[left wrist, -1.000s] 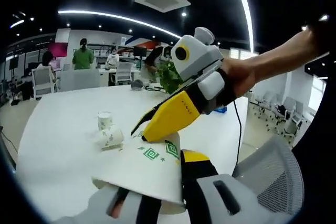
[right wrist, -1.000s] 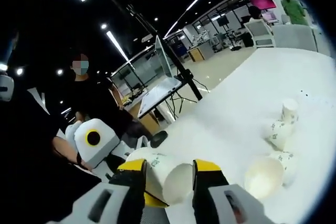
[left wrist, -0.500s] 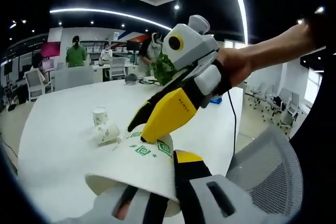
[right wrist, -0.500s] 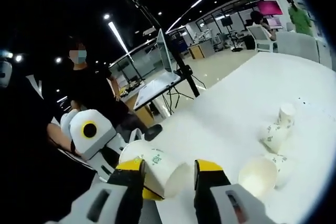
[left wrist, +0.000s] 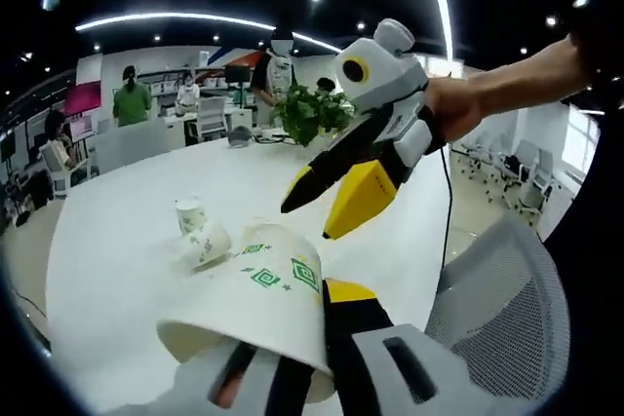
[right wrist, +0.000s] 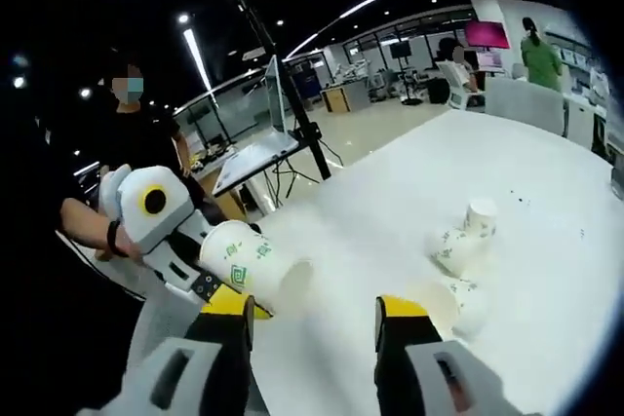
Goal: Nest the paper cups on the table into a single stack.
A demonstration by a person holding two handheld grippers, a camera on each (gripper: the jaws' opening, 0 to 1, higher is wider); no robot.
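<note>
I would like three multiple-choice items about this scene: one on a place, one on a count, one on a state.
1. Where is the paper cup that the left hand-held gripper holds?
A. standing on the table
B. off the table, between that gripper's jaws
C. on the chair

2. How many paper cups lie or stand loose on the table?
A. one
B. three
C. six

3. In what state is the right hand-held gripper?
A. shut on a cup
B. open, holding nothing
C. shut on a plant

Answers:
1. B: the held cup sits in the left hand-held gripper, off the white table.
2. B: one upright cup, one tipped cup leaning beside it and one cup on its side nearer the camera.
3. B: the right hand-held gripper has its jaws apart with nothing between them.
</note>
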